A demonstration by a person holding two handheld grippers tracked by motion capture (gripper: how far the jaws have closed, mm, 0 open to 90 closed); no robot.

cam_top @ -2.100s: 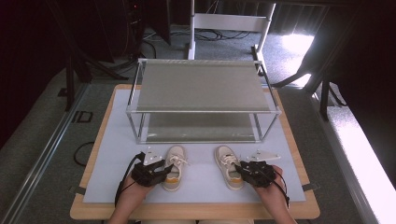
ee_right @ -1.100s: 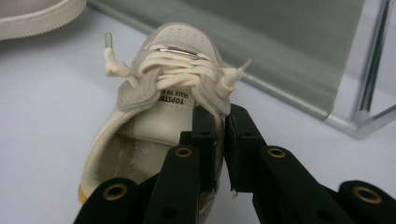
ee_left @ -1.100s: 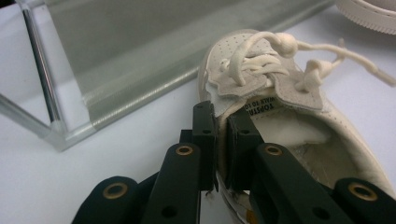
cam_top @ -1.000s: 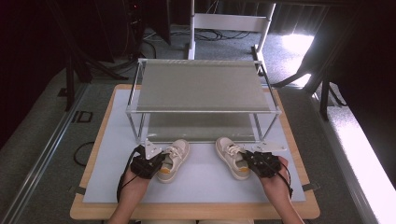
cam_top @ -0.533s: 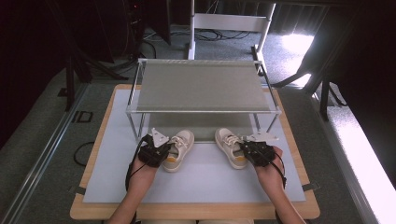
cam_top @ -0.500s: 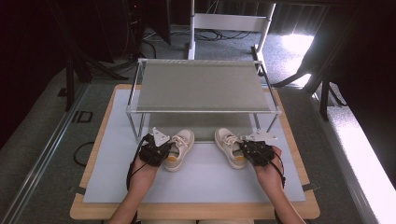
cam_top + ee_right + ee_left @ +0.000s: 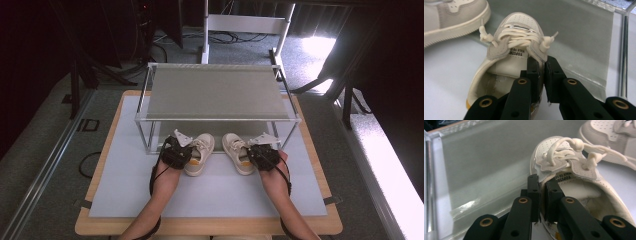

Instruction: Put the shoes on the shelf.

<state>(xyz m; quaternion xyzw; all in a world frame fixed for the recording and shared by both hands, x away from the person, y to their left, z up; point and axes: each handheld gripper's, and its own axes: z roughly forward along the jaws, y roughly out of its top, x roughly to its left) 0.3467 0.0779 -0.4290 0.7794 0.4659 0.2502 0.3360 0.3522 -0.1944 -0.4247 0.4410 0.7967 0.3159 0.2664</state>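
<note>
Two cream lace-up shoes sit on the white mat in front of a two-level metal rack (image 7: 218,91). My left gripper (image 7: 176,151) is shut on the side wall of the left shoe (image 7: 201,150), its jaws pinching the collar beside the tongue in the left gripper view, gripper (image 7: 543,202), shoe (image 7: 564,165). My right gripper (image 7: 263,154) is shut on the outer side wall of the right shoe (image 7: 236,149); in the right gripper view the gripper (image 7: 542,80) clamps the rim next to the laces of that shoe (image 7: 506,60). Both toes point at the rack's lower shelf (image 7: 486,165).
The rack's chrome posts (image 7: 148,140) stand just left and right of the shoes. A white mat (image 7: 215,190) covers the wooden table (image 7: 90,227), with room toward the person. A white stand (image 7: 205,30) and cables lie on the floor beyond.
Both hands have pushed forward toward the rack, carrying the shoes with them; the toes now reach the rack's front edge. The grips have stayed the same.
</note>
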